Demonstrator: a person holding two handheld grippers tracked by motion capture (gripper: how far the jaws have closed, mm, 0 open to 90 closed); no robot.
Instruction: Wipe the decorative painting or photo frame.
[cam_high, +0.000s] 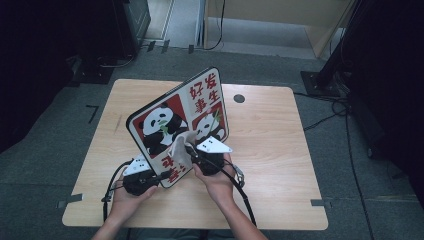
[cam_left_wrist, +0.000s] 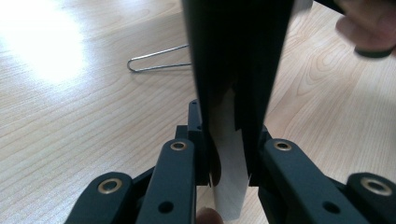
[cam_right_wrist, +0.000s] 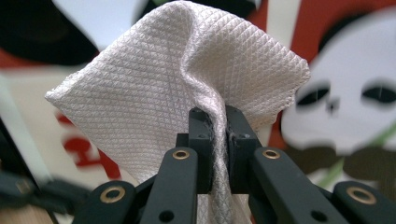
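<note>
Now wiping panda board (cam_high: 170, 125).
I hold it tilted, left fingers (cam_left_wrist: 229, 154) clamped on its edge; right fingers (cam_right_wrist: 218, 128) clamped on cloth (cam_right_wrist: 159, 88).

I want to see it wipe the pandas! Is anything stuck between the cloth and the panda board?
Nothing visible. The right gripper pinches the white cloth right in front of the panda board, which the left gripper holds tilted up by its edge.

The tilted panda board (cam_high: 177, 122) blocks the table's (cam_high: 270, 145) middle; bare wood lies open to its right.
</note>
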